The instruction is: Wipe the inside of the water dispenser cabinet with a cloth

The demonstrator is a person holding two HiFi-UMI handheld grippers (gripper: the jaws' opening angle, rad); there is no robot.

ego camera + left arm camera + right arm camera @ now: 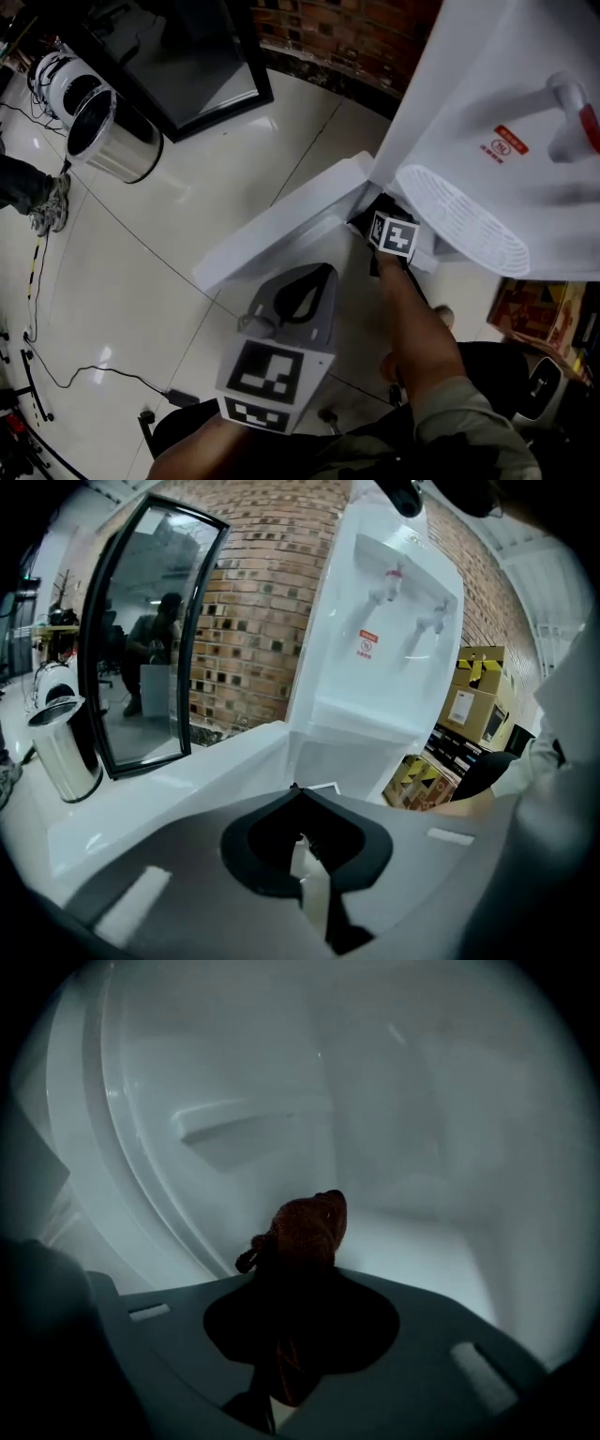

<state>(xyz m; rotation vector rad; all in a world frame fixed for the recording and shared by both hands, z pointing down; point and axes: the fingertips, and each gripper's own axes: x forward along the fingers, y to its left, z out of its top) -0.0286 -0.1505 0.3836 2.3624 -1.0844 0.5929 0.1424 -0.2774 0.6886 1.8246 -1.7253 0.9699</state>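
Observation:
The white water dispenser (487, 103) stands at the right of the head view, and its cabinet door (281, 225) hangs open toward me. My right gripper (392, 234) reaches into the cabinet below the drip tray (464, 220), so its jaws are hidden there. In the right gripper view, that gripper (300, 1274) is shut on a bunched reddish-brown cloth (307, 1227), which sticks out ahead of the jaws inside the dim white cabinet (422, 1110). My left gripper (314, 281) hovers outside in front of the open door, shut and empty (302, 850).
A ledge (244, 1129) runs along the cabinet's inner wall. On the tiled floor to the left are a shiny metal bin (112, 131), a dark-framed glass panel (187, 56) and cables (56, 370). Cardboard boxes (473, 691) stand beside the dispenser against the brick wall (253, 602).

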